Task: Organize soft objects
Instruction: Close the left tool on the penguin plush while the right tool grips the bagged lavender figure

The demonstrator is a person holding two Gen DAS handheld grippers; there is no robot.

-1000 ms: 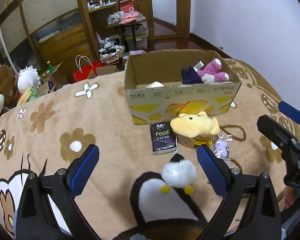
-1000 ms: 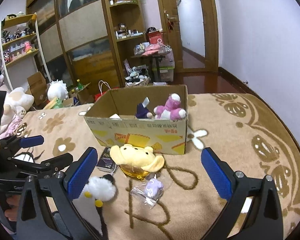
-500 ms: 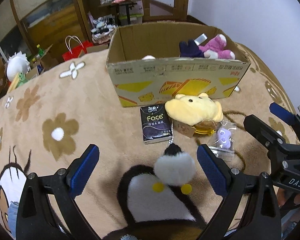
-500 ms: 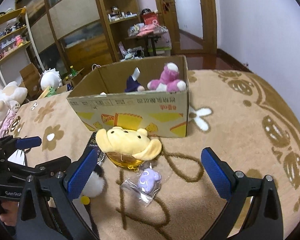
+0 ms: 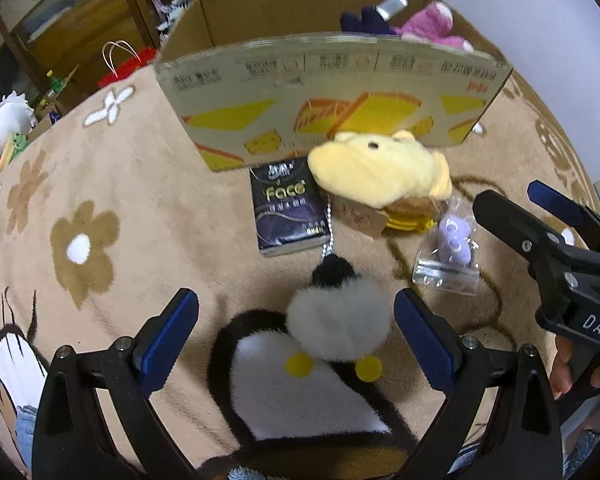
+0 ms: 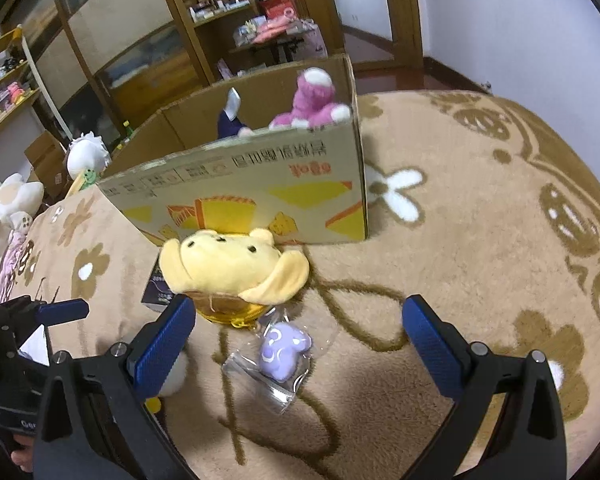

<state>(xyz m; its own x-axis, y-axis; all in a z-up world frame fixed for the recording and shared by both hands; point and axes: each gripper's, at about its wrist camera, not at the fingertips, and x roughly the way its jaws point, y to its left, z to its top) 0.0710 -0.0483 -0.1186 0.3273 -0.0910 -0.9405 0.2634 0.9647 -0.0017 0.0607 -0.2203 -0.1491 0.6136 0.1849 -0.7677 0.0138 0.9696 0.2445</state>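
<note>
One fluffy white pompom (image 5: 338, 322), two yellow feet, between left jaws.

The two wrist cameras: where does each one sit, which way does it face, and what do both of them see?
Left wrist: sits behind the open left gripper, looks forward and down at the white pompom toy; the right gripper and fingers of a hand show at right.
Right wrist: sits behind the open right gripper, looks forward at the purple toy in a clear bag; the left gripper shows at left.
Shared: the yellow plush, the cardboard box, the blanket.
</note>
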